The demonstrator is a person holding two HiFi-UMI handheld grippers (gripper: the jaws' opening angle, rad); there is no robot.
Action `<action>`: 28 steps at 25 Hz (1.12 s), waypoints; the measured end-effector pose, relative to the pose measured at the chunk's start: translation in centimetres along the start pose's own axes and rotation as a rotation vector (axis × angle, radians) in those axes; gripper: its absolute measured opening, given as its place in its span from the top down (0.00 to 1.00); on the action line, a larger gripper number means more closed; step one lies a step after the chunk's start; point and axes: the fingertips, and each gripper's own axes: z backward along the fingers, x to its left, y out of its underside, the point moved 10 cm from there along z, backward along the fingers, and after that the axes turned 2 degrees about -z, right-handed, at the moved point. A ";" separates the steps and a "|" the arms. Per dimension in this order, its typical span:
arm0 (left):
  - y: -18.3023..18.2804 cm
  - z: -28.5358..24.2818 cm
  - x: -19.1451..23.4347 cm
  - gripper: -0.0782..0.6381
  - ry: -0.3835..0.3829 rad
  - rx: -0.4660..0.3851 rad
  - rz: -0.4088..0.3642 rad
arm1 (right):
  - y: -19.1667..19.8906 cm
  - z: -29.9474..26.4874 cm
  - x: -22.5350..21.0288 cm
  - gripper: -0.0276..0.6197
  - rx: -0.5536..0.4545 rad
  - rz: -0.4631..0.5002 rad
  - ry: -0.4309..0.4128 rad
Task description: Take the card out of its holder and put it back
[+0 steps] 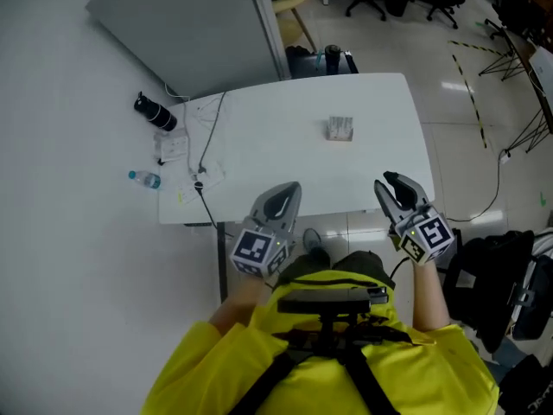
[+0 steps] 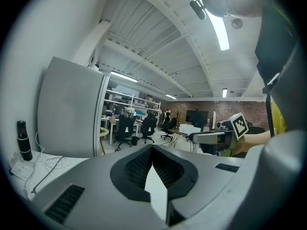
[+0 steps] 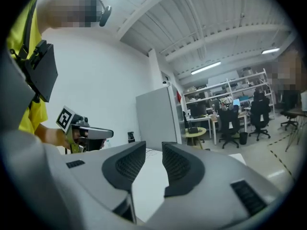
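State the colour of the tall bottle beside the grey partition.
The bottle is black; the left gripper view shows it best.

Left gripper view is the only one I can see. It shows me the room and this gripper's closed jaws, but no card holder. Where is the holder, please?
Observer: The card holder stands about midway across the white table, ahead of the left gripper and the right gripper.
Operator: I see the right gripper only from the side. Is it open?
Observer: Yes. Its own view shows the jaws apart, with only the table top between them.
Operator: Does any gripper touch the holder?
Observer: No. In the head view both are at the table's near edge, well apart from the holder.
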 end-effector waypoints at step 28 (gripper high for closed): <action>4.8 -18.4 7.6 0.80 -0.007 0.102 0.119 | 16.7 -27.2 -25.5 0.73 0.374 0.084 -0.489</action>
